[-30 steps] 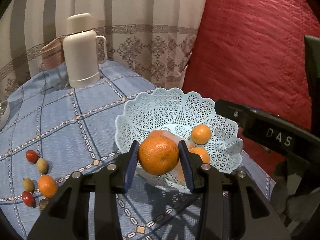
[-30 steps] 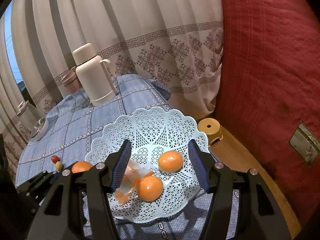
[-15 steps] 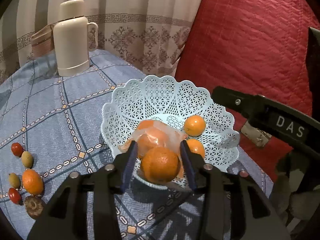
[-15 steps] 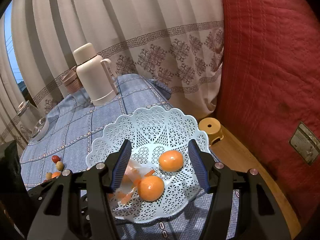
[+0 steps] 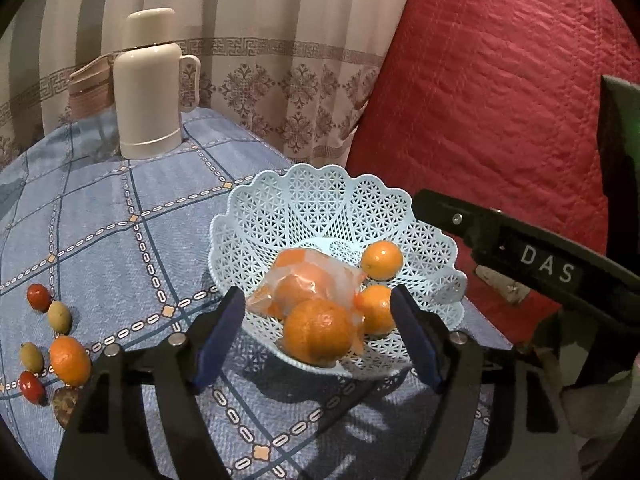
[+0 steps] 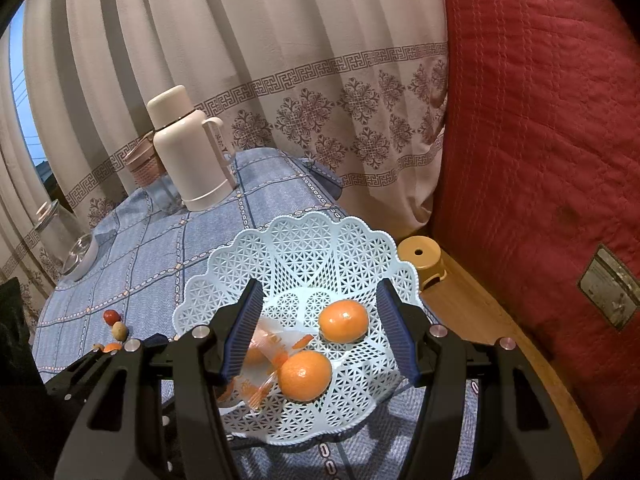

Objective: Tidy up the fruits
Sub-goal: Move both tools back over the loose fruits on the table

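My left gripper (image 5: 317, 298) hovers at the near rim of the pale blue lattice basket (image 5: 256, 200), its jaws opening. A big orange (image 5: 318, 336) lies free in the basket between the pads, touching neither. Behind it sit a clear bag of oranges (image 5: 308, 280) and two small oranges (image 5: 382, 260) (image 5: 376, 308). My right gripper (image 6: 320, 292) stays open over the same basket (image 6: 304, 224), holding nothing above two oranges (image 6: 344, 320) (image 6: 304, 376). At the table's left lie one orange (image 5: 70, 360) and several small red and green fruits (image 5: 38, 296).
A cream thermos (image 5: 148, 84) stands at the back of the blue checked tablecloth, with a glass jar (image 6: 68, 240) further left. A red quilt (image 5: 500, 100) hangs close on the right. A yellow stool (image 6: 420, 256) stands on the floor beyond the table's edge.
The left jaws have spread apart and let go of the big orange, which now rests in the basket. The right gripper has not moved.
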Demonstrator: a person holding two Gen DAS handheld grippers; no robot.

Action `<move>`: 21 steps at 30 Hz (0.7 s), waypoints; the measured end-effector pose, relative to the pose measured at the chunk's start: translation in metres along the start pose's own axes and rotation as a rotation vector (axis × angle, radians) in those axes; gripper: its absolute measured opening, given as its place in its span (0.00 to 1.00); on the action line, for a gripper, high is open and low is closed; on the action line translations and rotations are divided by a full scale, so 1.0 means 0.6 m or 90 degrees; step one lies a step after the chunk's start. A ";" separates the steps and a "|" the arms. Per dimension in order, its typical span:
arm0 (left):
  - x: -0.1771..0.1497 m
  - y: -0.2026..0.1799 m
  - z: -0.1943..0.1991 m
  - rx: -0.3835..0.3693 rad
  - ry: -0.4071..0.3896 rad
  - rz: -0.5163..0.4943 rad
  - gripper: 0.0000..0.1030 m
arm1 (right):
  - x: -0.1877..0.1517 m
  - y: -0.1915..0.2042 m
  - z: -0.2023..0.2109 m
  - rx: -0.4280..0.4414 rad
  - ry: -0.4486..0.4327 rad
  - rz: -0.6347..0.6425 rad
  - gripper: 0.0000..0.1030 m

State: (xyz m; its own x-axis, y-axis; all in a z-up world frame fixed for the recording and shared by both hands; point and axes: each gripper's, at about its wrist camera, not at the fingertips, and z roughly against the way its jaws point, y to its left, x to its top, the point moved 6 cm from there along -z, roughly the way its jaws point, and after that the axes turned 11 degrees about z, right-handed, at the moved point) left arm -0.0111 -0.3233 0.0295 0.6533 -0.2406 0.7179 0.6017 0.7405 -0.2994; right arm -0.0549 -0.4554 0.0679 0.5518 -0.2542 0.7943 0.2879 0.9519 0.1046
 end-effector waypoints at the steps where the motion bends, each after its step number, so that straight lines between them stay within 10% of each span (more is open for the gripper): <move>1: 0.001 0.003 0.003 0.001 -0.003 0.003 0.73 | 0.000 0.000 0.000 0.000 0.000 0.000 0.59; 21: 0.003 0.058 0.010 0.103 -0.043 -0.019 0.73 | 0.000 -0.002 0.001 -0.001 0.001 0.000 0.59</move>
State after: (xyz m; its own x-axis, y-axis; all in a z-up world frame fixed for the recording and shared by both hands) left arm 0.0083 -0.2944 0.0244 0.6006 -0.2260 0.7670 0.5353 0.8261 -0.1758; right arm -0.0556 -0.4564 0.0682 0.5525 -0.2542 0.7938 0.2892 0.9517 0.1034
